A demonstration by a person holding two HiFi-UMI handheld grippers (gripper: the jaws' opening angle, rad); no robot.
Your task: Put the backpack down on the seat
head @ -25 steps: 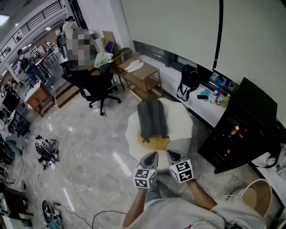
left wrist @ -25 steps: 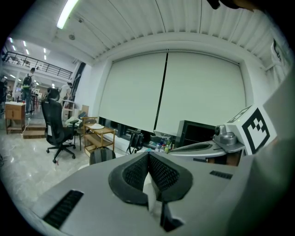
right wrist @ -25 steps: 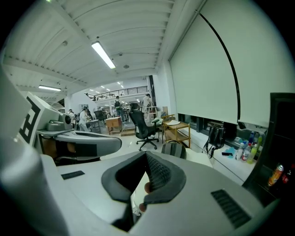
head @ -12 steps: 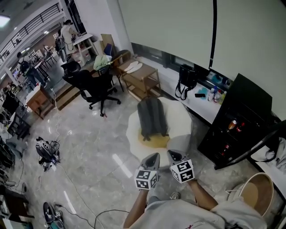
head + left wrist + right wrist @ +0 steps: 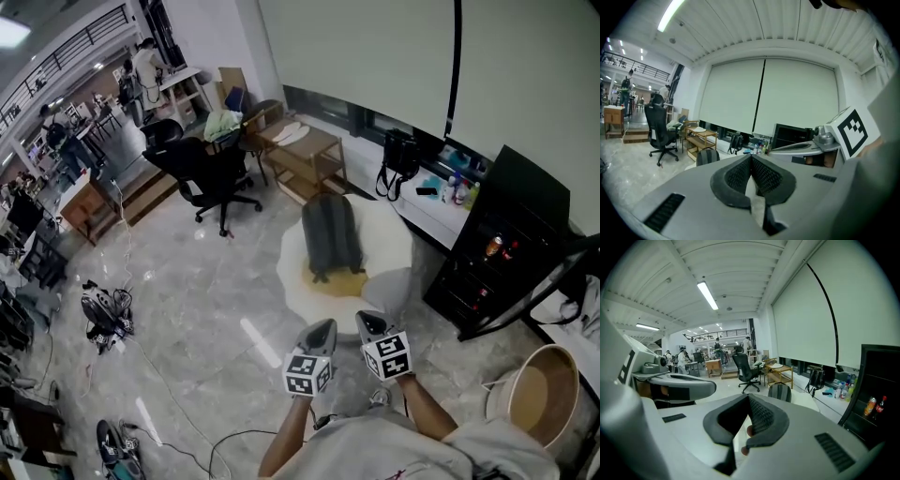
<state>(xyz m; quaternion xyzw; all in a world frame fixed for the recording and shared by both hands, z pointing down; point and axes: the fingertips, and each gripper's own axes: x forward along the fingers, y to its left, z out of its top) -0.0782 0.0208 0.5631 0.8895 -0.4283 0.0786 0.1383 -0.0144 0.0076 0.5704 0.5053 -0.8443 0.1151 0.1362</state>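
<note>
A grey backpack (image 5: 332, 234) lies flat on a round cream seat (image 5: 389, 246), a soft, cushion-like piece on the glossy floor. Nothing touches it. The person stands back from it, holding the left tool (image 5: 322, 328) and the right tool (image 5: 367, 323) side by side close to the body. Both point toward the seat but are well apart from the backpack. Each tool is clenched on nothing: in both gripper views the dark ribbed pads meet with no strap or fabric between them.

Compared with a second ago, the backpack has not shifted on the seat, while the room has slid in the head view. The black office chair (image 5: 214, 169) now sits further right, and more of the wicker basket (image 5: 539, 398) shows at the lower right. The person appears to be stepping away with the tools kept clenched. I take it the putting down is done and this is the retreat.

The backpack's straps and underside are hidden, so how securely it rests can't be checked. Pinkish spots behind the right tool's pads are probably the person's fingers, though the view is too tight to be sure. The counter (image 5: 441, 208) by the window holds bottles too small to name.
</note>
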